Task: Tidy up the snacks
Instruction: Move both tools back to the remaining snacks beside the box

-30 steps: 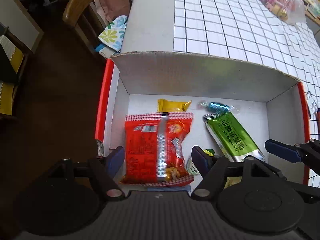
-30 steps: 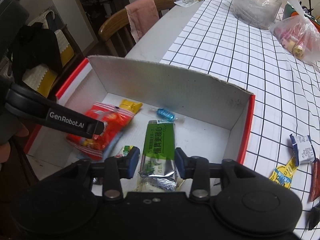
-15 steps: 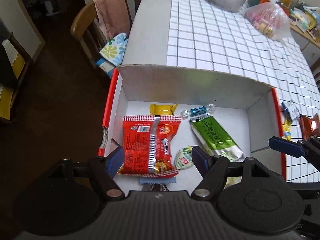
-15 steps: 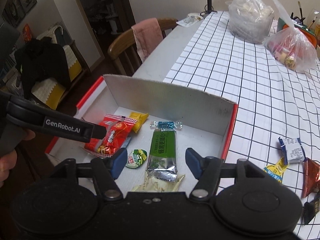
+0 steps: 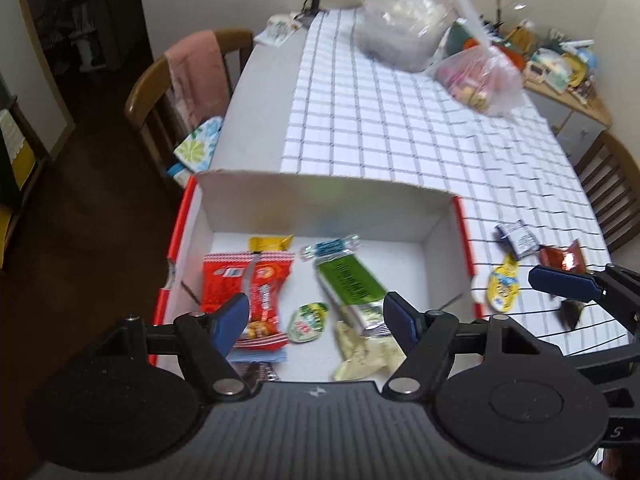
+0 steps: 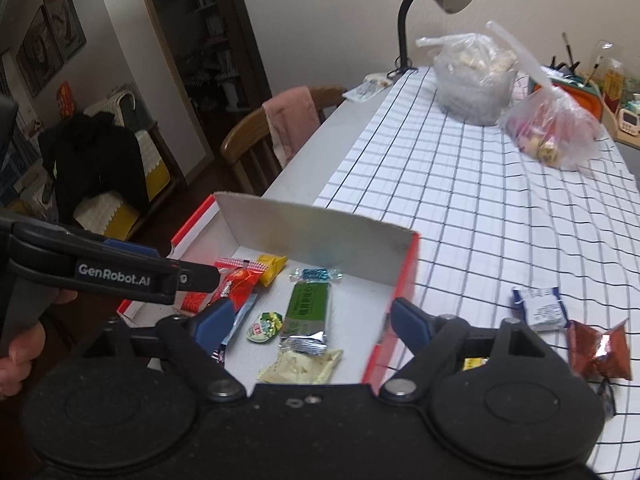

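In the left half of the scene stands the cardboard box point(image 5: 328, 200), white inside with a red outer skin, and several snacks already lie flat on its bottom: a glossy red packet point(image 5: 246, 286) with a crimped seam, a small yellow wrapper point(image 5: 269, 243) behind it, a round green-topped cup point(image 5: 308, 317), a twisted blue candy point(image 5: 330, 247), a long green foil bar point(image 5: 350, 286), and a pale crumpled bag point(image 5: 366, 354) nearest to the cameras. The left gripper point(image 5: 316, 316) hovers above these with its blue pads about half apart and nothing between them. The right gripper point(image 6: 310, 318) has just been opening its jaws; they stand wide now and are empty, the green bar lying free on the box floor below. To the right of the box, on the checked tablecloth point(image 6: 460, 200), some snacks remain outside: a yellow sachet point(image 5: 502, 284), a blue-and-white pouch point(image 6: 540, 307) and a shiny brown-red foil pack point(image 6: 598, 350). So I judge that the work is more than half done, with these soft, thin wrappers left to collect.
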`<state>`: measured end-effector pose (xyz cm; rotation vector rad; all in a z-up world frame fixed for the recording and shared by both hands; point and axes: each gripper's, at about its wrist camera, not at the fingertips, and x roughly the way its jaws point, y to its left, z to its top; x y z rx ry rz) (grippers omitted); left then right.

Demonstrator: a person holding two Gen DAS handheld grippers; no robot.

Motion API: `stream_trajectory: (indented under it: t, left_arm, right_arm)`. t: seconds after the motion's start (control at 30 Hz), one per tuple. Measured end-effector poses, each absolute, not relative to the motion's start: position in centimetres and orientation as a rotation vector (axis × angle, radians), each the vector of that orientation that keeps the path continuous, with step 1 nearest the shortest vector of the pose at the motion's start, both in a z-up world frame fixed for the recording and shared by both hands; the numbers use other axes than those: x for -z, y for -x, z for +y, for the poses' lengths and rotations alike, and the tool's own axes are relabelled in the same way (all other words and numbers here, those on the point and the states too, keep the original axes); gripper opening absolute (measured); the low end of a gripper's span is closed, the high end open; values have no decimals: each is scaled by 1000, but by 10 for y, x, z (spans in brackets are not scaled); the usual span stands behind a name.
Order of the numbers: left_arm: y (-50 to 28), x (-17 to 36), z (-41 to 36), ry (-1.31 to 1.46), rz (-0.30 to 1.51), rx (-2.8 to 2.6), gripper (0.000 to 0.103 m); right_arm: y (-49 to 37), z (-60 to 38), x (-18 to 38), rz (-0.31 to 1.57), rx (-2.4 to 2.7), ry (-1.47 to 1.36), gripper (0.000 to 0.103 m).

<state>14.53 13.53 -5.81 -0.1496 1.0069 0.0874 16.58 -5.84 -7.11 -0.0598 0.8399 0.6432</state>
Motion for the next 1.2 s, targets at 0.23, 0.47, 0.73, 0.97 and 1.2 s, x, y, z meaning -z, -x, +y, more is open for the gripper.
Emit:
stream_trajectory:
  t: [0.23,0.47,0.73,0.97,1.2]
  left_arm:
    - [-133,44,103,170,912,-36,78]
    - [-131,40,60,183,861,17,81]
    - [-139,46,12,183,824,70,88]
    - [-153,61,-35,169,832,87,98]
    - [-179,91,-81,121,903,56,98]
  right_arm:
    - [-157,-102,57,789,-636,21,95]
    - [-156,-153,53,761,-595,0,101]
    - [-164,-218,64,779,-530,-10,102]
    - [-172,-269,80,804,-478,19,102]
    - [-197,-314,95,829,-447,58,102]
